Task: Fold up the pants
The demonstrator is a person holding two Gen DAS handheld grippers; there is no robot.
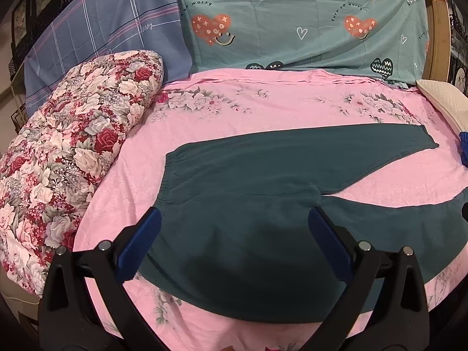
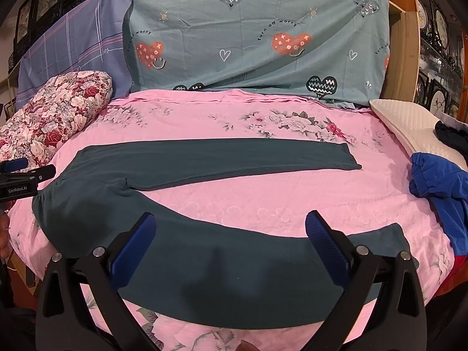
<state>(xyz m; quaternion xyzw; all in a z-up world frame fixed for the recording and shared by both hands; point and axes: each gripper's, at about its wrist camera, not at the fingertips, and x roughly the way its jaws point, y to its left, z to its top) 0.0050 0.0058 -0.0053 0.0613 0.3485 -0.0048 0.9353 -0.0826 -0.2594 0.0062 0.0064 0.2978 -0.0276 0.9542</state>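
Note:
Dark teal pants (image 1: pixel 234 181) lie flat and spread open on the pink floral bedsheet (image 1: pixel 263 105), waistband to the left, legs fanning out to the right. My left gripper (image 1: pixel 234 219) is open and empty, hovering over the waist and seat area. My right gripper (image 2: pixel 231 222) is open and empty above the near leg of the pants (image 2: pixel 204 263). The far leg (image 2: pixel 234 155) stretches to the right. The left gripper also shows at the left edge of the right wrist view (image 2: pixel 20 175).
A rolled floral quilt (image 1: pixel 64 158) lies along the left side. Teal heart-print (image 1: pixel 307 20) and blue plaid (image 1: pixel 111 29) covers stand at the back. A white pillow (image 2: pixel 409 122) and blue clothes (image 2: pixel 438 181) sit at the right.

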